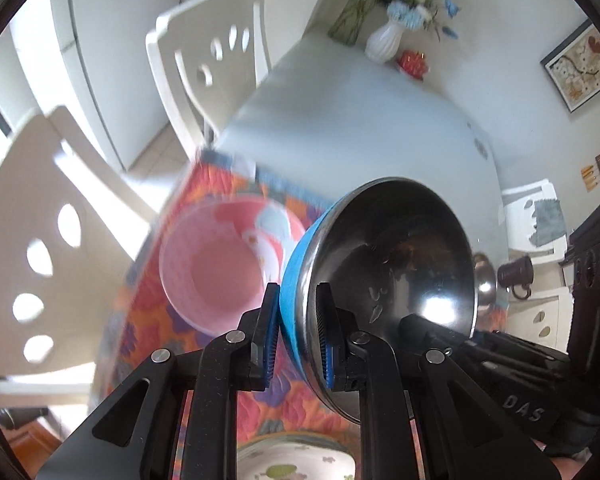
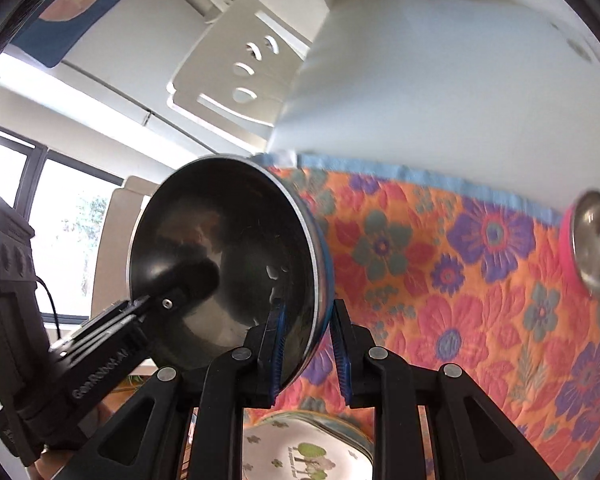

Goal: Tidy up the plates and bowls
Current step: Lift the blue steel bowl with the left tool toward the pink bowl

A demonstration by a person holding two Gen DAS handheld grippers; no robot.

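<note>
1. The blue bowl (image 1: 380,280) is shiny metal inside and blue outside. Nothing is in it. It is up in the air, tipped on its side, above the flowery mat (image 2: 460,300).
2. The left gripper (image 1: 298,344) pinches one side of its rim, and the right gripper (image 2: 307,354) pinches the other side. Both are closed tight on it.
3. A pink bowl (image 1: 212,268) sits on the mat. It is round and has nothing inside.
4. A second metal bowl with a pink outside (image 2: 594,244) sits near the mat's edge.
5. A plate with tree pictures (image 2: 300,456) lies below the grippers.
6. The table (image 1: 360,120) is smooth and white. White chairs (image 1: 212,68) with holes stand beside it. A white vase (image 1: 384,42) with flowers is at the far end.
</note>
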